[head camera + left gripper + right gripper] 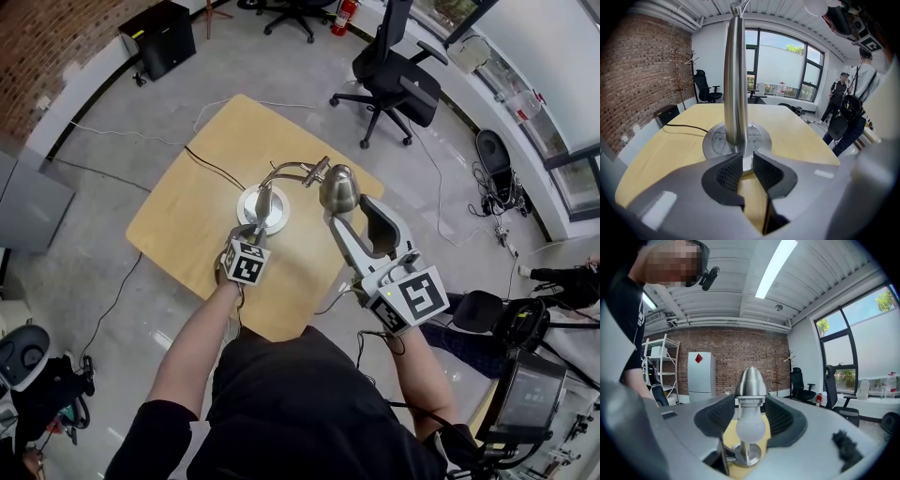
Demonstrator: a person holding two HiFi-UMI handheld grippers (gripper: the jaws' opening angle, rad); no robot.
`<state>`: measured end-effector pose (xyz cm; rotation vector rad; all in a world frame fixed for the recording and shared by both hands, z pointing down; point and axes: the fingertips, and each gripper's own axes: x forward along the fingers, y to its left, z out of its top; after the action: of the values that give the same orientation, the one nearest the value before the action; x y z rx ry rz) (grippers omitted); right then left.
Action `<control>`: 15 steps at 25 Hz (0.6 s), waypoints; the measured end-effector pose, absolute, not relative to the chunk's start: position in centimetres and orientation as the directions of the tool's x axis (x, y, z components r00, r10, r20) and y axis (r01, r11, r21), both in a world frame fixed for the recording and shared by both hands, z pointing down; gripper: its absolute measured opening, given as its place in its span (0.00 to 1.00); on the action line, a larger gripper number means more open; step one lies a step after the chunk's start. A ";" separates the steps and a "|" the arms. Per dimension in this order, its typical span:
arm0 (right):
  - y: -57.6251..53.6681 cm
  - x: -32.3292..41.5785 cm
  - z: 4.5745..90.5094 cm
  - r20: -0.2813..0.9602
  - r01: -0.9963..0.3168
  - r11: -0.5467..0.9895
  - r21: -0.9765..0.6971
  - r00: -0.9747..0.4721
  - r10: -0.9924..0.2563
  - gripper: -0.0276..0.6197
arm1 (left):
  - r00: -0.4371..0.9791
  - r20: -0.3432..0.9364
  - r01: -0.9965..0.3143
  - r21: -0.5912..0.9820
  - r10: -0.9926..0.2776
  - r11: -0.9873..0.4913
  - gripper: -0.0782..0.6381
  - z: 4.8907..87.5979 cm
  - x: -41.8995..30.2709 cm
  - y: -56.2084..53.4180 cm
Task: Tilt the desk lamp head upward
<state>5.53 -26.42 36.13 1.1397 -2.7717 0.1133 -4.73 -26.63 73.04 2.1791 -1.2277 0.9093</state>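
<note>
Right gripper (751, 409) clamps the head (751, 379), 3 o'clock of the base (281, 215), probably to tip it up, while left gripper (746, 165) pins the post (736, 84) so nothing slides.

The lamp pole (736, 70) is cut off at twelve o'clock in the left gripper view. In the head view, the left gripper (263, 202) hides the middle of the lamp base (282, 217).

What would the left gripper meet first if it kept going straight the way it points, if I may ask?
The left gripper is clamped on the lamp stem, so that comes first; just behind, probably the round base.
</note>
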 end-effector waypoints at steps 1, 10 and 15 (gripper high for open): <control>-26.4 5.4 36.0 0.156 -0.702 0.712 -0.018 -0.706 -0.691 0.36 | 0.378 0.740 -0.871 0.080 -0.556 -0.485 0.22 73.1 -4.7 -26.5; -27.5 3.5 34.9 0.140 -0.683 0.731 -0.016 -0.725 -0.674 0.36 | 0.378 0.740 -0.871 0.082 -0.556 -0.484 0.22 73.2 -5.2 -26.8; -27.9 2.9 34.3 0.148 -0.675 0.738 -0.006 -0.731 -0.667 0.36 | 0.377 0.741 -0.872 0.081 -0.557 -0.482 0.22 73.0 -5.1 -26.7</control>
<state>2.91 -27.90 34.31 1.0865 -2.8006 0.0892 -5.13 -26.72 73.03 2.1764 -1.2314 0.9069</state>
